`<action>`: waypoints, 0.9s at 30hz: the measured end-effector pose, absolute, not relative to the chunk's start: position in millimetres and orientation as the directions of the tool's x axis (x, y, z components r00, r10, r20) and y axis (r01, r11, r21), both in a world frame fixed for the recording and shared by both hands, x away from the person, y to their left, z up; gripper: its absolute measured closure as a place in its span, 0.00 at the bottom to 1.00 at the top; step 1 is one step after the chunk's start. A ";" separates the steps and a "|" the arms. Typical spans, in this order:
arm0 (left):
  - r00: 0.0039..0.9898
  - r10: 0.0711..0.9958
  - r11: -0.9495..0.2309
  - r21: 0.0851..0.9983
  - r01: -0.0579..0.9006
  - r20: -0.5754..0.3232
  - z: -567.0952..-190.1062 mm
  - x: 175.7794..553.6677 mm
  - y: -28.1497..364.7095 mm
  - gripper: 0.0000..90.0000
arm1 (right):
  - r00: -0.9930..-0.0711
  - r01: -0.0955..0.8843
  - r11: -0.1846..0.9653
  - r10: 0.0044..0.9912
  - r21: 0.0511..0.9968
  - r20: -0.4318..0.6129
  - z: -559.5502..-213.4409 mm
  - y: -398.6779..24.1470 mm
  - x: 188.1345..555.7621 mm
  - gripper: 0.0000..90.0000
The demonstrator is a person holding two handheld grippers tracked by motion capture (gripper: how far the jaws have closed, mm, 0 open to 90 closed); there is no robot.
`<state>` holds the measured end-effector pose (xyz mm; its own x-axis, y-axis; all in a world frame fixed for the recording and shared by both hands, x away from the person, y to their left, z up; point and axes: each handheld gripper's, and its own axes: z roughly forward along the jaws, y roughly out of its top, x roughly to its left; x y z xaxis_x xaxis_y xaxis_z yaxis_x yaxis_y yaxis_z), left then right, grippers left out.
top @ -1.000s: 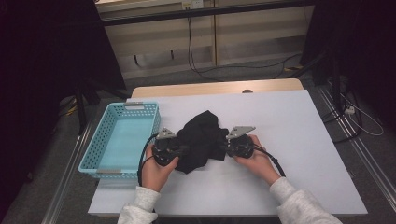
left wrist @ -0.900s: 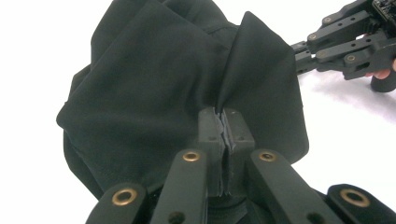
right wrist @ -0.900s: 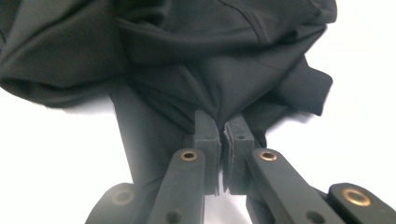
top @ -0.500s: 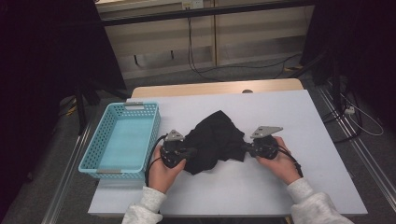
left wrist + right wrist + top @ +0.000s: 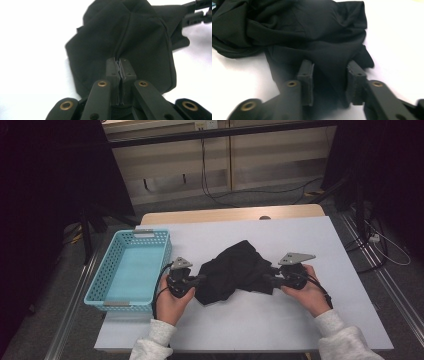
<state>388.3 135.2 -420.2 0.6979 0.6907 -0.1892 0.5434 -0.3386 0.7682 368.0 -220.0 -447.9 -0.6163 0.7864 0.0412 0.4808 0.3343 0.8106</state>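
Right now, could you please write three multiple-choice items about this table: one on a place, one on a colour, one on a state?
1. Where is the basket relative to the black cloth?
A. at the left edge of the table
B. on the cloth
C. at the right edge of the table

2. What colour is the basket?
A. red
B. light blue
C. yellow

3. How do the left gripper and the right gripper stand on the cloth?
A. both open
B. left open, right clamped
C. left clamped on a fold, right with jaws apart

Answers:
1. A, the high view shows it left of the cloth, by the table's edge.
2. B, its mesh walls are light blue.
3. C, the left pads pinch a ridge of cloth; the right jaws have just been opening, with cloth between them.
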 end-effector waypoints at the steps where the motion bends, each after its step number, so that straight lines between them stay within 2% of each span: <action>1: 0.692 0.696 -0.331 0.771 0.545 -0.190 -419.5 388.2 138.0 0.97 | -0.622 0.474 0.343 0.782 0.811 0.033 -447.1 -216.7 368.9 0.63; 10: 0.665 0.723 -0.312 0.771 0.554 -0.185 -418.6 383.9 151.5 0.97 | -0.682 0.427 0.331 0.729 0.841 0.059 -438.9 -179.5 379.1 0.50; 15: 0.654 0.730 -0.285 0.780 0.556 -0.200 -414.8 381.6 157.2 0.97 | -0.688 0.422 0.343 0.724 0.839 0.049 -438.1 -163.1 385.5 0.48; 17: 0.653 0.731 -0.282 0.783 0.554 -0.199 -412.1 380.3 158.2 0.97 | -0.697 0.411 0.336 0.715 0.848 0.055 -437.5 -159.2 387.3 0.42; 21: 0.654 0.731 -0.285 0.783 0.552 -0.195 -412.1 379.8 158.1 0.97 | -0.731 0.391 0.374 0.681 0.841 0.037 -441.7 -145.4 386.3 0.42; 23: 0.657 0.727 -0.288 0.781 0.554 -0.198 -413.0 380.0 156.3 0.97 | -0.742 0.401 0.389 0.669 0.829 0.045 -446.6 -139.6 386.3 0.46; 27: 0.674 0.713 -0.306 0.779 0.548 -0.193 -413.4 380.2 152.1 0.97 | -0.753 0.440 0.389 0.651 0.809 0.096 -455.4 -135.8 387.6 0.70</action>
